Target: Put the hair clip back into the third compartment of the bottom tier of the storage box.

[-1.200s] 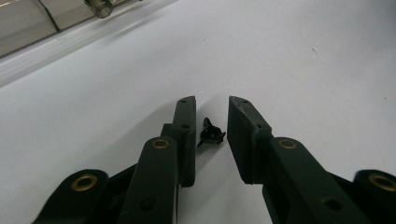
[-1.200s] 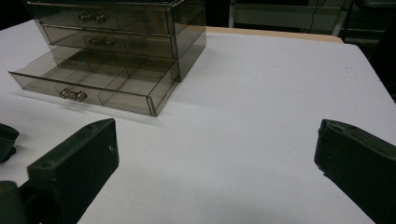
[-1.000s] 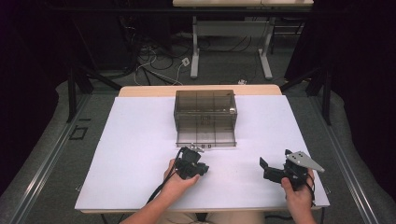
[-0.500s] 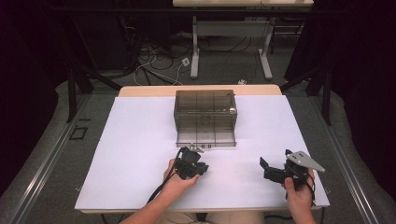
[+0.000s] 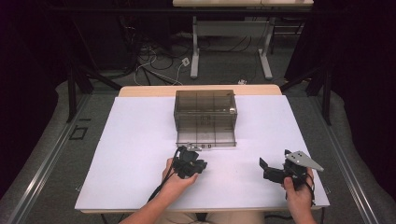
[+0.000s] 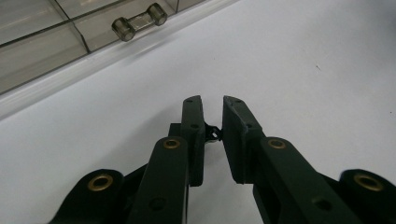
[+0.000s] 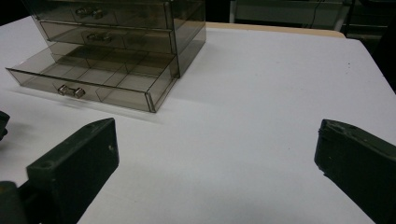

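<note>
Left gripper: jaws nearly closed on a tiny black object, too small to identify, just above the white table.
Right gripper: released, jaws spread wide, nothing between them.
Smoky transparent plastic drawer cabinet: just ahead of the left gripper, ahead and to the left of the right gripper.
Bottom drawer: pulled out, divided into compartments, all bare.
Upper drawers: pushed in; contents cannot be made out.
</note>
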